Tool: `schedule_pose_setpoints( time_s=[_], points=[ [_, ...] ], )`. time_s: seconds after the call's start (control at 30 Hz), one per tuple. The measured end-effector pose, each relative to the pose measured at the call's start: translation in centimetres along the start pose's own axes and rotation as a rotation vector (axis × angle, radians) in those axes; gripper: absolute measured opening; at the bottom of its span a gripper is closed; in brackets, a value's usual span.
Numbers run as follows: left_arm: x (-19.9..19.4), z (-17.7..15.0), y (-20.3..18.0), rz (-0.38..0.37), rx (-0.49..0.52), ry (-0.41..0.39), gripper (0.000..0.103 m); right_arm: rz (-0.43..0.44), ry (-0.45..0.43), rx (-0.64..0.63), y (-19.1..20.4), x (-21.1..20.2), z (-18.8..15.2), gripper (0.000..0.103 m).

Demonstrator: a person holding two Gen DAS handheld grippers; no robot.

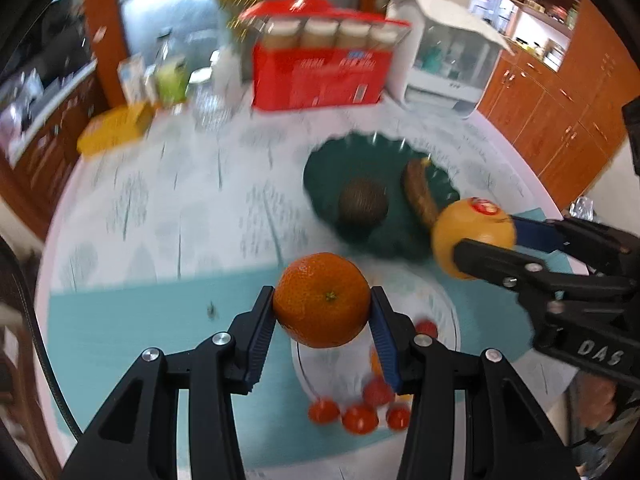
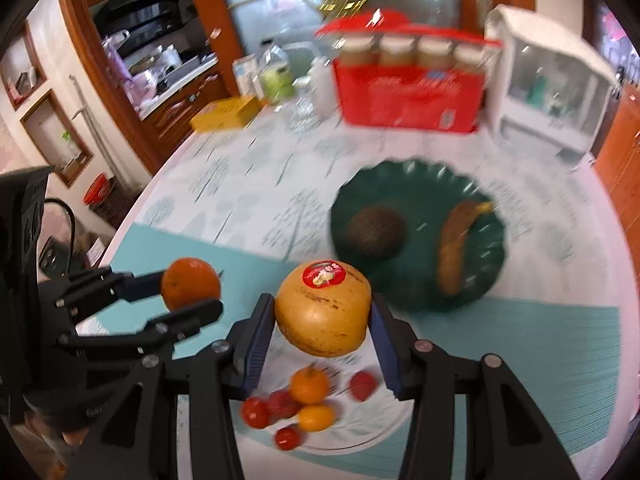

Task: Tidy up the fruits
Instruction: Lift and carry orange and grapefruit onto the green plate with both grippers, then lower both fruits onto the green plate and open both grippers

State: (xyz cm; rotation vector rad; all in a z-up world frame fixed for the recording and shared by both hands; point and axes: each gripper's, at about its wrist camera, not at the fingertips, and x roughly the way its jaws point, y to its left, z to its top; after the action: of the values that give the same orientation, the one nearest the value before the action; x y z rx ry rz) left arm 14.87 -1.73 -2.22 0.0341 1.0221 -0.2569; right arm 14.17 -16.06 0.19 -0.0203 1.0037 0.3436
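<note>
Left gripper (image 1: pixel 322 312) jaws clamp an orange (image 1: pixel 322 300), right gripper (image 2: pixel 322 318) jaws a yellow fruit (image 2: pixel 322 308); either round fruit could slip and drop onto the bench (image 2: pixel 248 208).

Reddish-brown wooden cabinets (image 1: pixel 560 92) line the wall. A frosted glass door (image 2: pixel 280 12) admits daylight. A kitchen counter (image 2: pixel 176 76) stands behind a wood-framed opening.

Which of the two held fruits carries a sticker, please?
The yellow-brown fruit between the right gripper's fingers; it has a red sticker on top. The orange in the left gripper has none.
</note>
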Motion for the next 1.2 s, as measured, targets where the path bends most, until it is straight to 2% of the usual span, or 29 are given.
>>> schedule_pose_setpoints(
  time_s=[0.13, 0.33, 0.5, 0.6, 0.77, 0.93, 1.1, 1.2],
  points=[
    [-0.5, 4.3, -0.8, 0.012, 0.048, -0.034, 0.045, -0.036, -0.052, 0.007, -2.8, -2.2, 3.6, 0.047],
    [-0.3, 11.3, -1.3, 0.034, 0.066, -0.069, 0.045, -0.14, -0.146, 0.012, -7.3, -4.4, 10.1, 0.047],
    [2.1, 16.3, -1.4, 0.051, 0.047, -0.062, 0.045, -0.159, -0.177, 0.042, -10.6, -3.0, 14.4, 0.047],
    [4.5, 18.0, -1.7, 0.057, 0.036, -0.047, 0.045, -0.144, -0.157, 0.059, -11.9, -0.7, 15.3, 0.048],
    [10.0, 18.4, -2.4, 0.066, 0.028, 0.021, 0.045, -0.098, -0.039, 0.07, -12.9, 5.6, 14.7, 0.048],
    [15.6, 17.2, -3.0, 0.06, 0.022, 0.119, 0.045, -0.051, 0.095, 0.098, -13.8, 11.9, 12.6, 0.048],
    [20.3, 15.9, -3.3, 0.059, 0.029, 0.197, 0.045, -0.024, 0.178, 0.112, -15.2, 16.5, 11.3, 0.048],
    [22.4, 15.4, -3.3, 0.054, 0.025, 0.23, 0.045, -0.005, 0.197, 0.116, -15.7, 18.1, 11.1, 0.048]
  ],
)
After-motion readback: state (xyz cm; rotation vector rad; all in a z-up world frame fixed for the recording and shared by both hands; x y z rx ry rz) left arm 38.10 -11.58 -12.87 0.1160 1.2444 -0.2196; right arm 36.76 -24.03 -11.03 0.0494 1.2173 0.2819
